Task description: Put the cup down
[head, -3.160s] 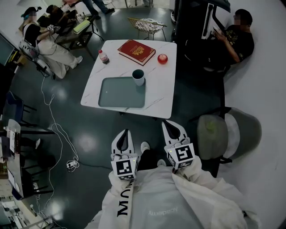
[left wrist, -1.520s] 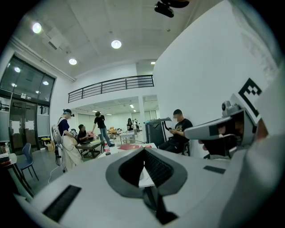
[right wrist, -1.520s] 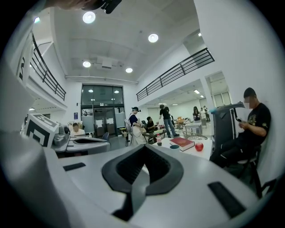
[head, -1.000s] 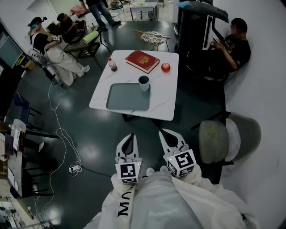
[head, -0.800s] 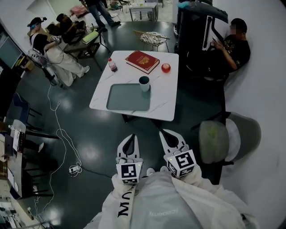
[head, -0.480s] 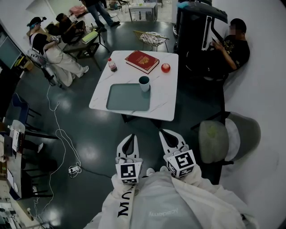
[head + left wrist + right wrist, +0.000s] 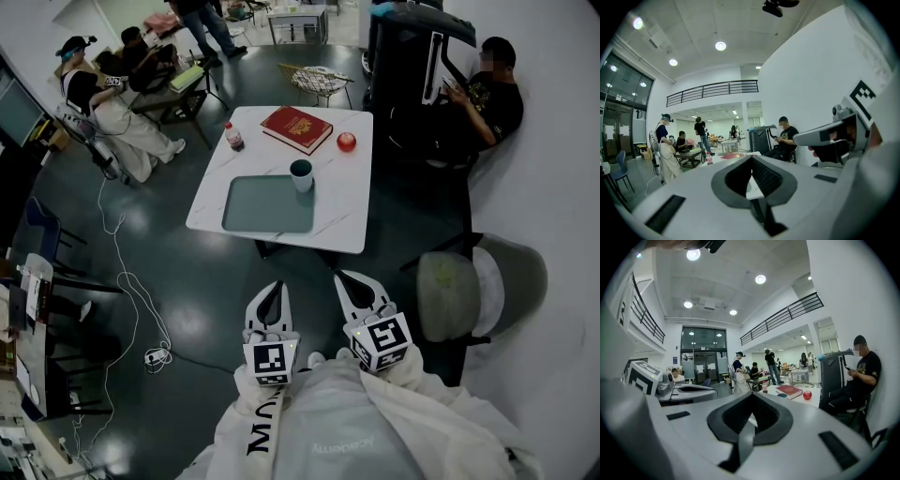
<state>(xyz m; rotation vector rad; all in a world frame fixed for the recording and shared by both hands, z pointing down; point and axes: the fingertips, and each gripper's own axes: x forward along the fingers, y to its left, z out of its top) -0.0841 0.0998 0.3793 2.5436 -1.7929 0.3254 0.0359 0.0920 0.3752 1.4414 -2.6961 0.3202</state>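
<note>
The cup (image 7: 301, 174), white outside and dark teal inside, stands upright on the white table (image 7: 342, 211), at the right edge of a grey tray (image 7: 267, 203). Both grippers hang far from the table, close to my body, over the dark floor. My left gripper (image 7: 271, 290) and right gripper (image 7: 350, 280) are both shut with nothing between the jaws. The left gripper view shows its jaw tips (image 7: 751, 158) meeting, and the right gripper view shows the same (image 7: 752, 395). From the right gripper the cup (image 7: 782, 395) is a small shape far ahead.
On the table lie a red book (image 7: 296, 128), a red apple (image 7: 346, 142) and a small bottle (image 7: 232, 137). A grey round chair (image 7: 478, 286) stands at my right. A seated person (image 7: 492, 89) is beside a dark machine. Cables (image 7: 127, 286) trail over the floor at left.
Over the last second nothing has visibly moved. Compared with the oldest frame, the table and cup sit slightly higher and further right in the head view.
</note>
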